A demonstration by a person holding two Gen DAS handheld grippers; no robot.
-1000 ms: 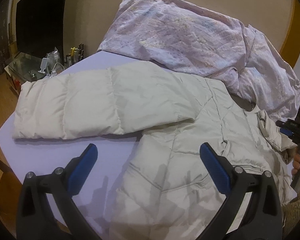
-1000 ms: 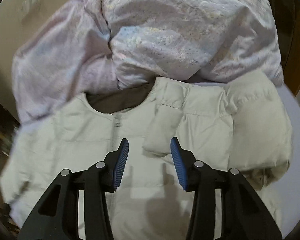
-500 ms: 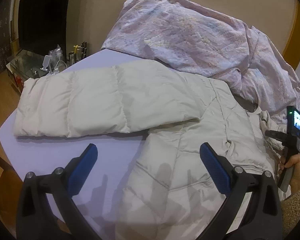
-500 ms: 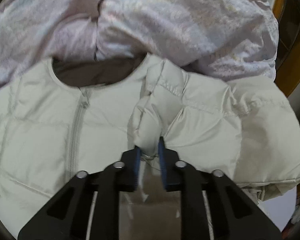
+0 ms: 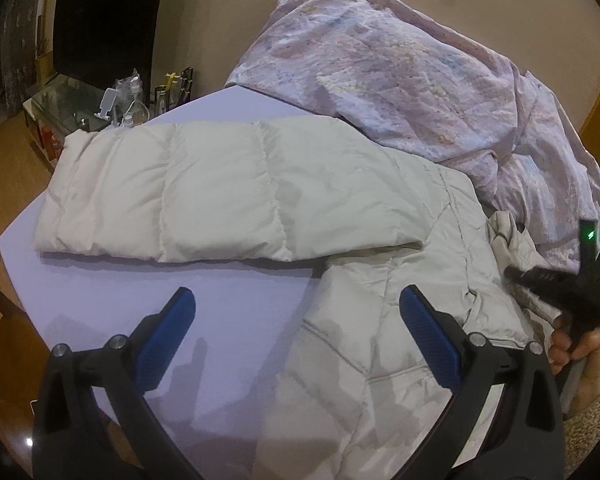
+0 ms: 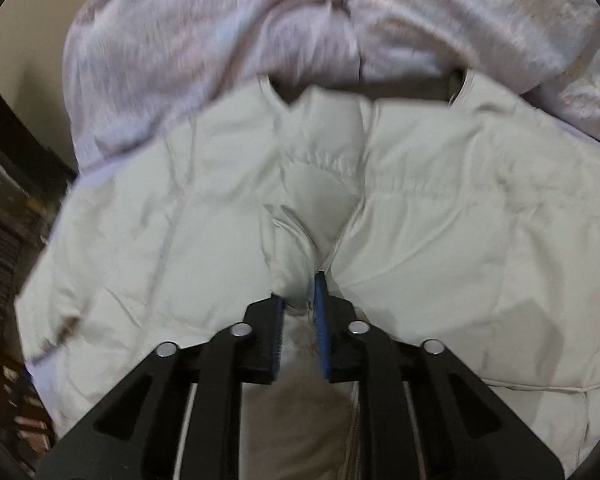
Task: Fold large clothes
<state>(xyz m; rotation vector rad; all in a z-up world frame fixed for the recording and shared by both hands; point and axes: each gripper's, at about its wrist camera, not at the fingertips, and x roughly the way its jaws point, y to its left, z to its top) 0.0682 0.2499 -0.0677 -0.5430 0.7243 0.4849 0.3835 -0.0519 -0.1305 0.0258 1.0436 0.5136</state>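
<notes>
A cream puffer jacket lies on a lavender bed, one sleeve stretched out to the left. My left gripper is open and empty, hovering above the jacket's lower body and the bare sheet. My right gripper is shut on the cuff end of the other sleeve and holds it over the jacket's chest. The right gripper also shows at the right edge of the left wrist view. The right wrist view is motion-blurred.
A crumpled pink-lilac quilt is heaped at the head of the bed, behind the jacket's collar. A low glass table with bottles stands at the far left, under a dark TV. Wooden floor lies left of the bed.
My right gripper closed on the sleeve cuff and carried it leftward across the jacket's chest. My left gripper stayed open and moved forward a little.
</notes>
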